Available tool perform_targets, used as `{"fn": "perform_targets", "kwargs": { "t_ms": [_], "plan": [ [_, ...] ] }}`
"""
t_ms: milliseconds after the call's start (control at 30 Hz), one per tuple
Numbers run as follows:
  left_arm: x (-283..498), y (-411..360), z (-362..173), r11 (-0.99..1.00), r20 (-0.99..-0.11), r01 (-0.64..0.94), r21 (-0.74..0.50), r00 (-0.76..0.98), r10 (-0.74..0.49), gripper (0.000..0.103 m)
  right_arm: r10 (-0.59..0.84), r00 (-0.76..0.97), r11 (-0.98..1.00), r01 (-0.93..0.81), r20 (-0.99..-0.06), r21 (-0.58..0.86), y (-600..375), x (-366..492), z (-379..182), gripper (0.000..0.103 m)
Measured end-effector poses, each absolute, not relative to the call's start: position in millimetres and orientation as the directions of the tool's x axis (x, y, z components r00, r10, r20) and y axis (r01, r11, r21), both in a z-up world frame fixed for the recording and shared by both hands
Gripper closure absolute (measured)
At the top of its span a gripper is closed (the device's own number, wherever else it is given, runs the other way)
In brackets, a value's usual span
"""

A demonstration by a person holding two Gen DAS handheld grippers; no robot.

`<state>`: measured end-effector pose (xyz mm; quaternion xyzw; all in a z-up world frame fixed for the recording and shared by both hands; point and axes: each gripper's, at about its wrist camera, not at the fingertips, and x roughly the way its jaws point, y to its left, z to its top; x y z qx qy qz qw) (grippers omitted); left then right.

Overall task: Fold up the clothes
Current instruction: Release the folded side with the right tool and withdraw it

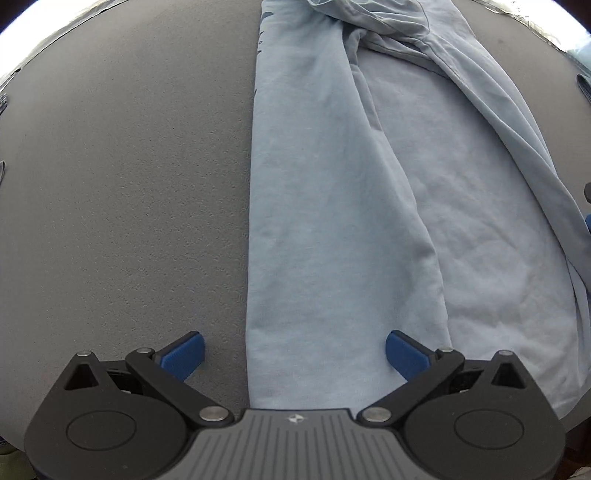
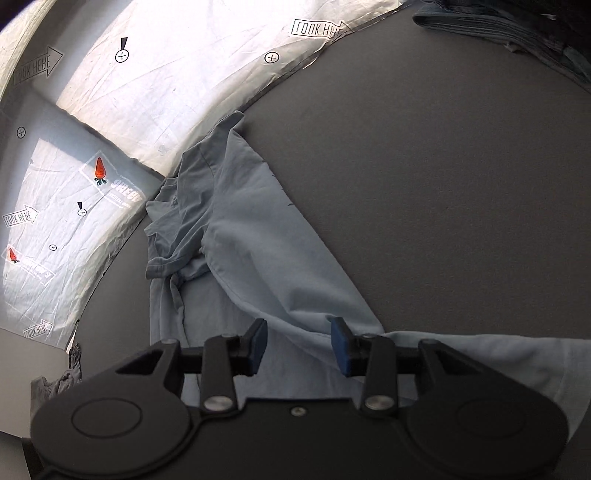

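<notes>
A light blue T-shirt (image 1: 343,206) lies on the grey table (image 1: 129,184), both long sides folded inward into a narrow strip. My left gripper (image 1: 294,354) is open, hovering over the shirt's near hem, its left finger over bare table and its right finger over the cloth. In the right wrist view the same shirt (image 2: 258,258) stretches away, its sleeve bunched at the far left. My right gripper (image 2: 298,347) is open above the folded edge, with nothing between its blue pads (image 2: 341,347).
A pile of darker blue folded clothes (image 2: 498,29) sits at the table's far right corner. A white printed sheet (image 2: 147,92) lies beyond the table's far edge. A crumpled grey garment (image 2: 62,380) lies at the left below the table edge.
</notes>
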<state>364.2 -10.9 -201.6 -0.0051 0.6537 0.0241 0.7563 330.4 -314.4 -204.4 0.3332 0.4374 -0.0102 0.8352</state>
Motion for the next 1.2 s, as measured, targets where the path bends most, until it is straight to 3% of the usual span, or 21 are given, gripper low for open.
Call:
{"fn": "perform_targets", "kwargs": {
  "t_ms": [633,1000,1100,1133,1167,1200],
  "plan": [
    [310,-14,-204,0.995,-0.994,-0.103,0.014,0.106,0.025,0.000,0.094,0.647,0.832,0.366,-0.757,0.416,-395,253,-209,0.041],
    [298,-4,-200,0.990,-0.994,-0.142,0.008,0.103,0.022,0.000,0.136,0.642,0.778,0.402,-0.754,0.482,-413,234,-225,0.038],
    [297,-2,-199,0.990,-0.995,-0.144,0.004,0.103,0.019,0.000,0.178,0.655,0.762,0.381,-0.734,0.524,-410,233,-227,0.048],
    [297,-2,-199,0.990,-0.995,-0.144,0.004,0.103,0.019,0.000,0.187,0.655,0.762,0.373,-0.732,0.529,-409,233,-227,0.057],
    [296,-1,-199,0.989,-0.994,-0.145,0.003,0.104,0.018,0.000,0.208,0.655,0.762,0.357,-0.727,0.540,-408,233,-226,0.075],
    [295,0,-198,0.989,-0.994,-0.145,0.002,0.105,0.018,0.000,0.228,0.654,0.763,0.340,-0.721,0.550,-406,234,-225,0.080]
  ]
}}
